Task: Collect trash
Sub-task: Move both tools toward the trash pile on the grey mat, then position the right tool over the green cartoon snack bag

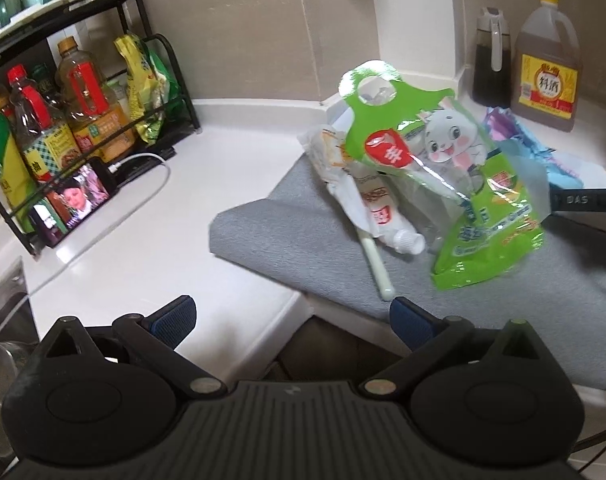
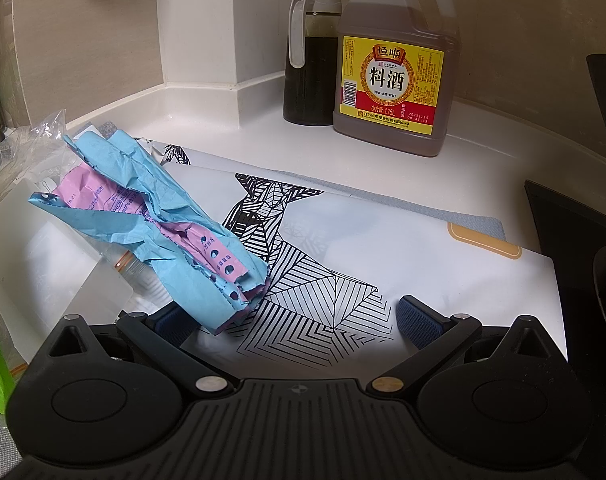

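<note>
White countertop point(image 1: 151, 220) in a tiled kitchen corner is seen from both wrist cameras, partly covered by a grey cloth point(image 1: 303, 248).

Nearest in the left wrist view, the left gripper point(image 1: 293, 314) is held with its jaws spread wide and nothing between them, above the counter edge. Just beyond it, on the grey cloth, a white stick point(image 1: 377, 266) and a crumpled white tube with a screw cap point(image 1: 387, 220) are lying. Beside them to the right a green plastic package printed with a cartoon rabbit point(image 1: 463, 184) is seen upright. Farther left, a phone with a lit screen point(image 1: 77, 200) is leaned against a black wire rack point(image 1: 175, 76) filled with bottles.

In the right wrist view, the right gripper point(image 2: 291, 320) is likewise spread apart, gripping nothing. The near end of a crumpled blue and pink paper point(image 2: 163, 216) is lying close to its left finger; contact cannot be judged. Under the paper a white sheet with a black line drawing point(image 2: 383, 264) is spread. At the far wall a dark liquid dispenser point(image 2: 309, 60) and a large brown jug with a yellow label point(image 2: 395, 68) are standing side by side.
</note>
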Motion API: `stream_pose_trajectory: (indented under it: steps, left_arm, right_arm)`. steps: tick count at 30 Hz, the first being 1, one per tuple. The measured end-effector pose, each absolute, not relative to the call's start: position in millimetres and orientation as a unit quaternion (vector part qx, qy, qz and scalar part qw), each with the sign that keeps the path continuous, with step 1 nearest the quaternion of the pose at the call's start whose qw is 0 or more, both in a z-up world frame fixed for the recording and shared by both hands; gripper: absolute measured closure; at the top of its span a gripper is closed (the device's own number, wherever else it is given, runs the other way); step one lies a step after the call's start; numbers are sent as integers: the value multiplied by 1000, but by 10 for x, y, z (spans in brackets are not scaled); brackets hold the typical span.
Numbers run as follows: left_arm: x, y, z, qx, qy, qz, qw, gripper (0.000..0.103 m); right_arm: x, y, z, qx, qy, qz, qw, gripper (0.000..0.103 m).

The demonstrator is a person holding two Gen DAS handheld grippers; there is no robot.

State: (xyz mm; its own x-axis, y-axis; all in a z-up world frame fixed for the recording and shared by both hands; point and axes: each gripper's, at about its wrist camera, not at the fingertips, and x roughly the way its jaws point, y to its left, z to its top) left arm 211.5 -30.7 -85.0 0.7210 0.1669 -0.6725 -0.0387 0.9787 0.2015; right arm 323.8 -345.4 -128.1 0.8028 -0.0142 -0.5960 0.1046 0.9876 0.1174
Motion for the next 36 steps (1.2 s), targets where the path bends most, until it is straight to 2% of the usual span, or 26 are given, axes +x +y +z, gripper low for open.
stream_pose_trajectory:
  steps: [23,27,36]
  left_arm:
    - [1850,-307,-808,62,381,27,922,0]
    - [1734,-297,-794,59,379,26,923,0]
    - [1455,-312,-751,38,365,14,930,0]
  right_arm:
    - [3249,-3415,-1292,67,308,-43,948,0]
    - [2834,-3300,-1168,77,289,-24,954,0]
    - [1287,-2757,-607,52,155,20,986,0]
